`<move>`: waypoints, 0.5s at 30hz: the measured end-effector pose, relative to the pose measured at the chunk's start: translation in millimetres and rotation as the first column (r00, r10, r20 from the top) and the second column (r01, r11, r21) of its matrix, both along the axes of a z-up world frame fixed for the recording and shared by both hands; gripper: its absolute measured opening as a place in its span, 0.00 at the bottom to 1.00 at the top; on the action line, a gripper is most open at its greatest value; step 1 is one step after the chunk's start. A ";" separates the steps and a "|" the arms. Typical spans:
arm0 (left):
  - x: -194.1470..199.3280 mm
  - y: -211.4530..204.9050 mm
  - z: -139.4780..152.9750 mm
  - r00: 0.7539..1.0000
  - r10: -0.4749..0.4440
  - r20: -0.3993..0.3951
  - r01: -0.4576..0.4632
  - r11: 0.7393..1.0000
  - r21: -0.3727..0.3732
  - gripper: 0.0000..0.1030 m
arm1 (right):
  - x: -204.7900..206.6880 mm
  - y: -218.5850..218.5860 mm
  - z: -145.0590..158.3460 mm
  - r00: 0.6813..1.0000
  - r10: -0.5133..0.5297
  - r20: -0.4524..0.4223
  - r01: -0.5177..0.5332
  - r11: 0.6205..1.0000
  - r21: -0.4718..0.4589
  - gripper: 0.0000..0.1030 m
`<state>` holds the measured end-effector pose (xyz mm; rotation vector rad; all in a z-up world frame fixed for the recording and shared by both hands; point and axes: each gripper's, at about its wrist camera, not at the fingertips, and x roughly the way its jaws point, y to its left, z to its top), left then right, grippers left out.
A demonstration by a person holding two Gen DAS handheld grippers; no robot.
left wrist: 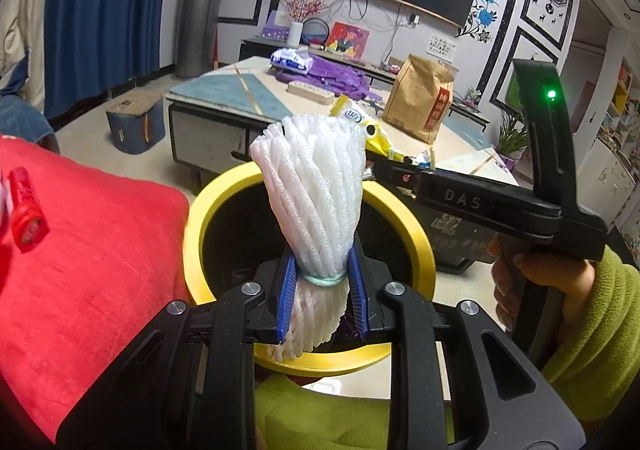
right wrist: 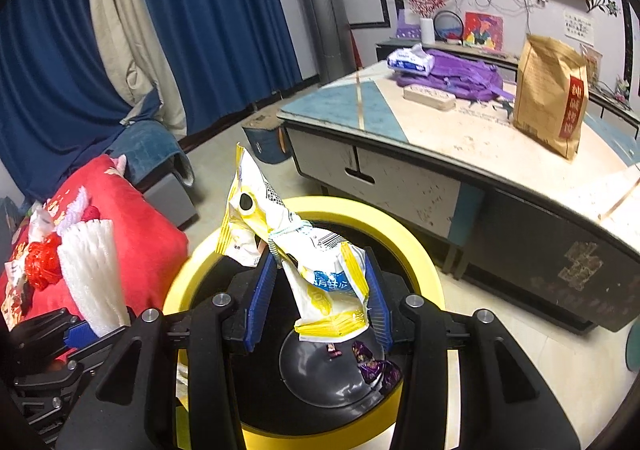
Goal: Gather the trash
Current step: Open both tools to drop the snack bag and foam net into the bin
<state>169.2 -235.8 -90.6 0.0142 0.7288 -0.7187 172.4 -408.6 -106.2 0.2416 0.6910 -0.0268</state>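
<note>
A white foam net sleeve, tied with a pale green band, stands up between the blue pads of my left gripper, which is shut on it over the yellow-rimmed black bin. My right gripper is shut on a crumpled yellow-and-white snack wrapper above the same bin. Small purple candy wrappers lie on the bin's dark bottom. In the left wrist view the right gripper's black body reaches in from the right, with the wrapper behind the foam. The foam sleeve shows at the left of the right wrist view.
A red cushion with red and white scraps lies left of the bin. Behind it stands a low table bearing a brown paper bag, a purple bag and a tissue pack. A green sleeve is at the right.
</note>
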 end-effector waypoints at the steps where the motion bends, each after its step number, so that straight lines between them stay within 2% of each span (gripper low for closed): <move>1: 1.4 -1.1 -3.2 1.000 -0.002 -0.010 0.002 1.000 0.002 0.17 | 0.0 0.5 -0.6 1.000 -0.003 -0.002 0.003 1.000 0.001 0.40; 15: 7.9 -8.1 -19.3 0.998 -0.018 -0.057 0.018 1.000 0.002 0.17 | 7.6 -2.8 -15.8 0.999 -0.017 -0.051 0.018 1.000 0.016 0.42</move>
